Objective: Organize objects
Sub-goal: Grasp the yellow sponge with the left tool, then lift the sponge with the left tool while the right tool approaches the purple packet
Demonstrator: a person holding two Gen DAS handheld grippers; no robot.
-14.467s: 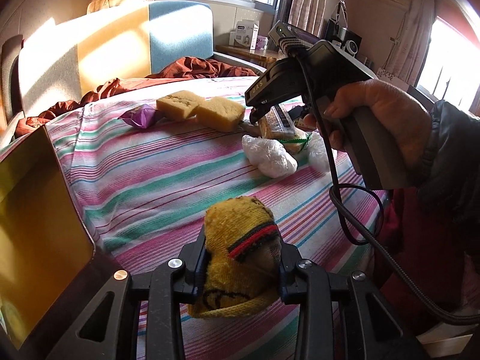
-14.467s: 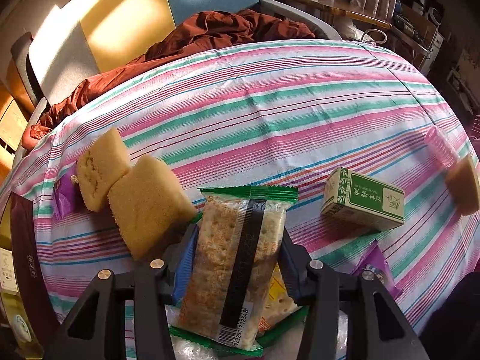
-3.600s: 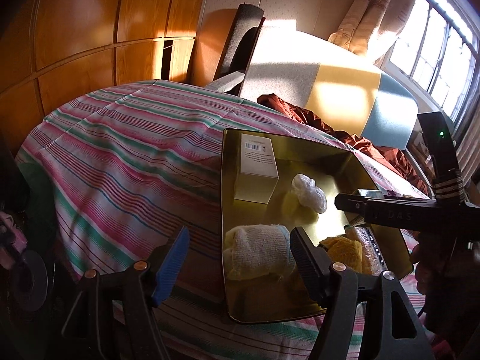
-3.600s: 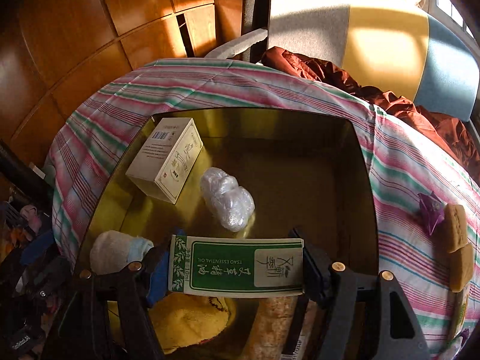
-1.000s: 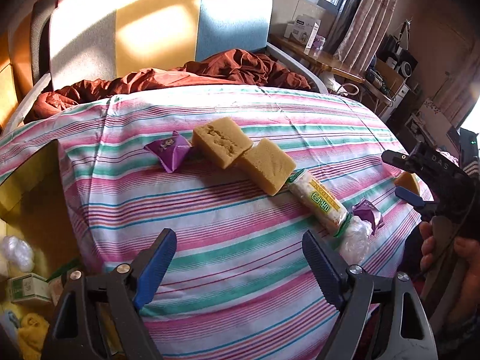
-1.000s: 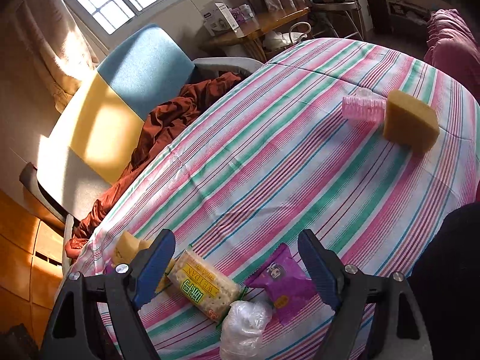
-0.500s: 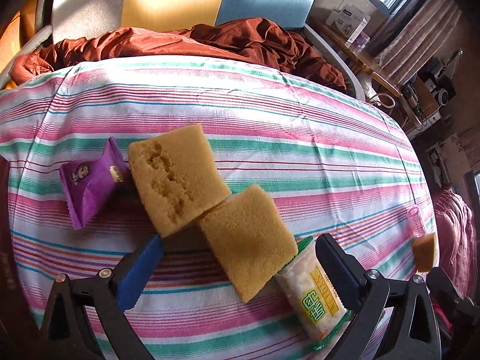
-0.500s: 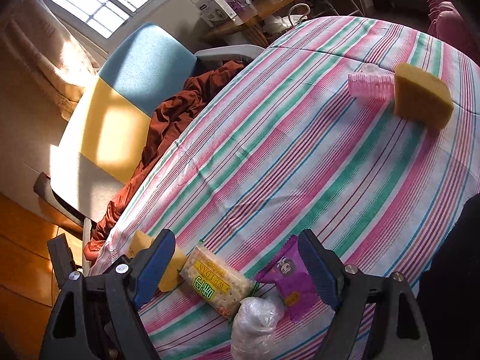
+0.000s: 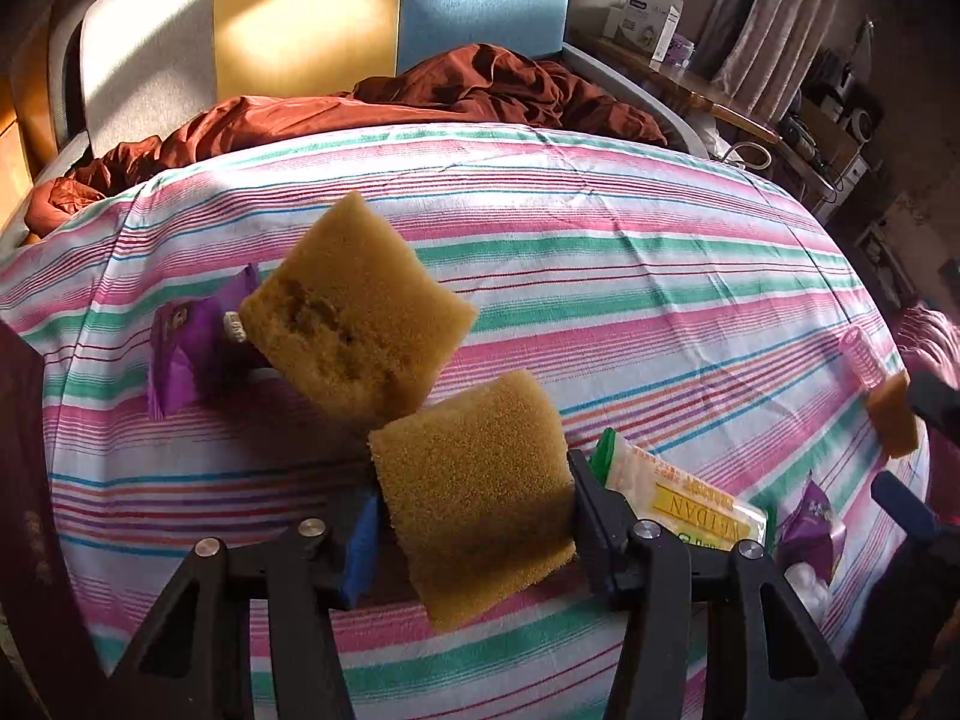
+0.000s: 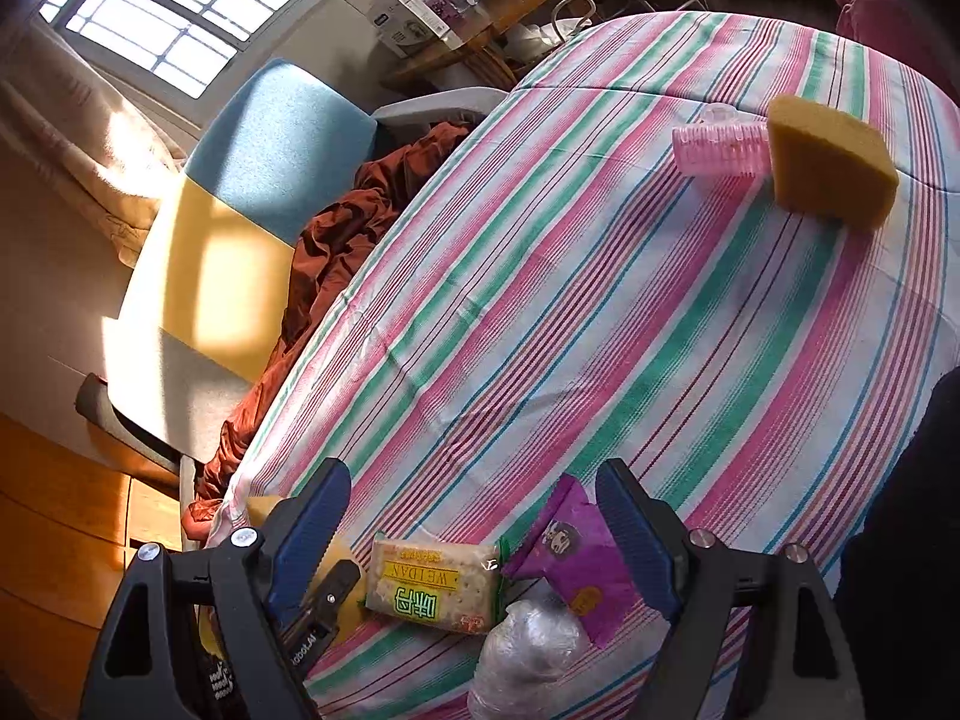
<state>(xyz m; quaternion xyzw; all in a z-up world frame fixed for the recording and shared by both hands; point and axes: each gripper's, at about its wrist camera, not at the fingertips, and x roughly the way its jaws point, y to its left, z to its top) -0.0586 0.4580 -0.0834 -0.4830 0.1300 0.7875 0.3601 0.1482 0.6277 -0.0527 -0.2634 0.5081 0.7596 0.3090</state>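
Item: near sponge block point(image 9: 474, 486), on the striped desk point(image 9: 600, 276), clamped between my left tongs point(image 9: 474, 516), whose jaws have just been closing onto it.

Neighbours: second sponge point(image 9: 354, 330) touches its far corner; cracker packet point(image 9: 684, 498) lies just beside it on the right.

Right tongs point(image 10: 474, 522): apart, empty, over the cracker packet and purple sachet point(image 10: 576, 558).

Risk, as I judge it: soft foam may squash and slip out; lifting may drag the touching sponge.

Legible: "WEIDAN" on the packet; other print too small.
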